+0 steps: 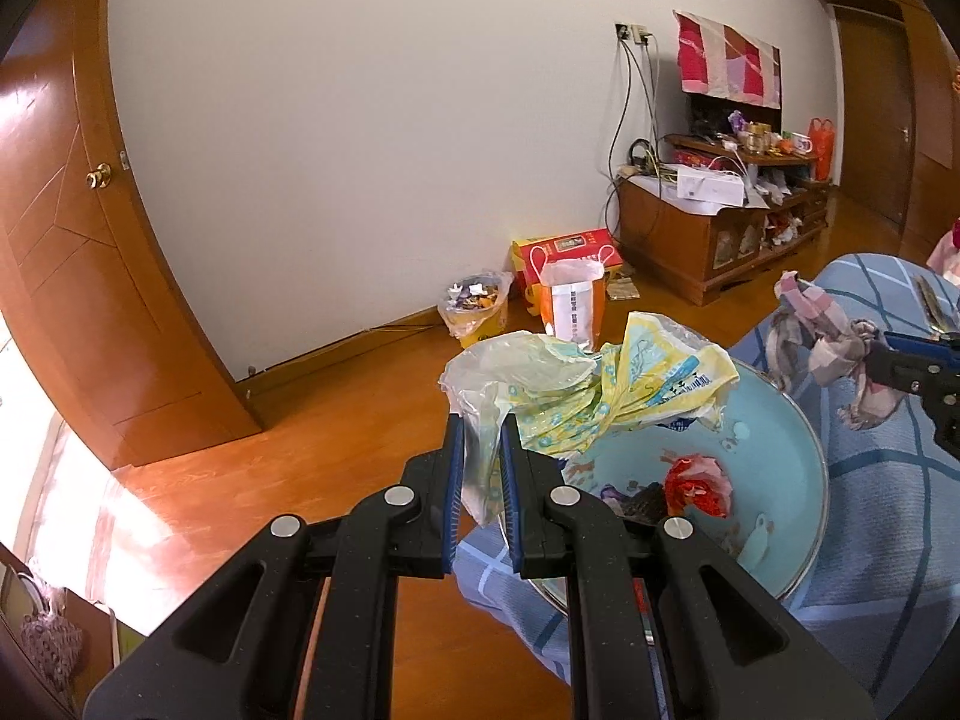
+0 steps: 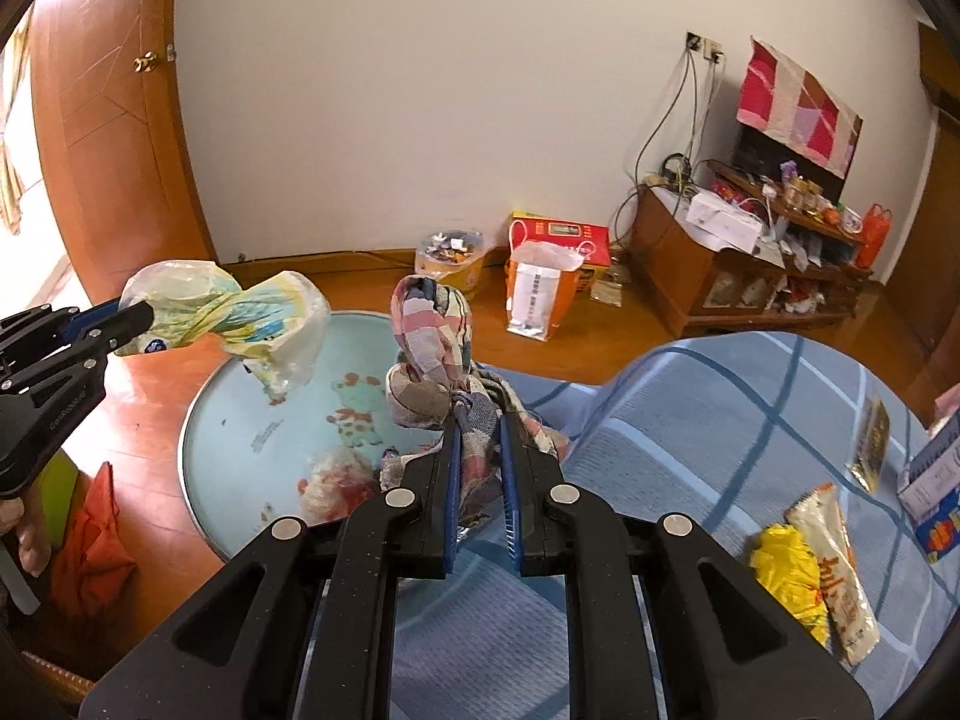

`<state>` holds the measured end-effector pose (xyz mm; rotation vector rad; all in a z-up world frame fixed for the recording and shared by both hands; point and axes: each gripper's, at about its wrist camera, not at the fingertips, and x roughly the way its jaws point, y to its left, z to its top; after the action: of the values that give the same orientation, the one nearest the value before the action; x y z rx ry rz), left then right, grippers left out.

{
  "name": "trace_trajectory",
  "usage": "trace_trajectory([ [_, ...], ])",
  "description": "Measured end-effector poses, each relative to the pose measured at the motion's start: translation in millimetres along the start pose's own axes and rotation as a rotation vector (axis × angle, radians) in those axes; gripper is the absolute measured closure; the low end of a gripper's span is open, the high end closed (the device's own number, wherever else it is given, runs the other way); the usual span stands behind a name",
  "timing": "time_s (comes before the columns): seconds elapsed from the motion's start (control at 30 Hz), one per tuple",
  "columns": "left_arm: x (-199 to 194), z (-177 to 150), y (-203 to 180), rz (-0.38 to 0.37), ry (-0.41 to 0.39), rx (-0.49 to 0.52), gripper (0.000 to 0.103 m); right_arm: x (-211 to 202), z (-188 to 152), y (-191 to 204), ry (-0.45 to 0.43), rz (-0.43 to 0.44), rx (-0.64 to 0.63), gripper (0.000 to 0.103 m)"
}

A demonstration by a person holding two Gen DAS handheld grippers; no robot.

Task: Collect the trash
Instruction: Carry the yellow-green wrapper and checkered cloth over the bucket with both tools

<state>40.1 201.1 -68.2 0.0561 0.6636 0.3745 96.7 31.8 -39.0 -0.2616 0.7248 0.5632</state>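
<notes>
My left gripper (image 1: 483, 438) is shut on a crumpled yellow-and-white plastic bag (image 1: 600, 384), held up over a light blue basin (image 1: 786, 516) that rests on the bed. Red crumpled trash (image 1: 699, 483) lies in the basin. My right gripper (image 2: 480, 426) is shut on a plaid pink-and-grey cloth bundle (image 2: 429, 330), held above the basin's (image 2: 252, 420) near edge. In the right wrist view the left gripper (image 2: 141, 315) with the plastic bag (image 2: 240, 312) is at the left. The left wrist view shows the right gripper (image 1: 879, 354) with the cloth (image 1: 822, 330) at the right.
A blue checked quilt (image 2: 720, 420) carries a yellow wrapper (image 2: 786, 576), a snack packet (image 2: 834, 570), a dark packet (image 2: 873, 438) and a box (image 2: 936, 480). On the wooden floor by the wall stand a full lined bin (image 1: 474, 306), an orange-white bag (image 1: 573, 306) and a red box (image 1: 564, 249). A cluttered cabinet (image 1: 708, 240) sits to the right.
</notes>
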Motion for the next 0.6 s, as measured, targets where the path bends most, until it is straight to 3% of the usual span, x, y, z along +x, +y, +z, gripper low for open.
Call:
trace_trajectory([
  [0.6,8,2,1,0.012,0.018,-0.015,0.091,12,4,14,0.013,0.02,-0.03,0.09],
])
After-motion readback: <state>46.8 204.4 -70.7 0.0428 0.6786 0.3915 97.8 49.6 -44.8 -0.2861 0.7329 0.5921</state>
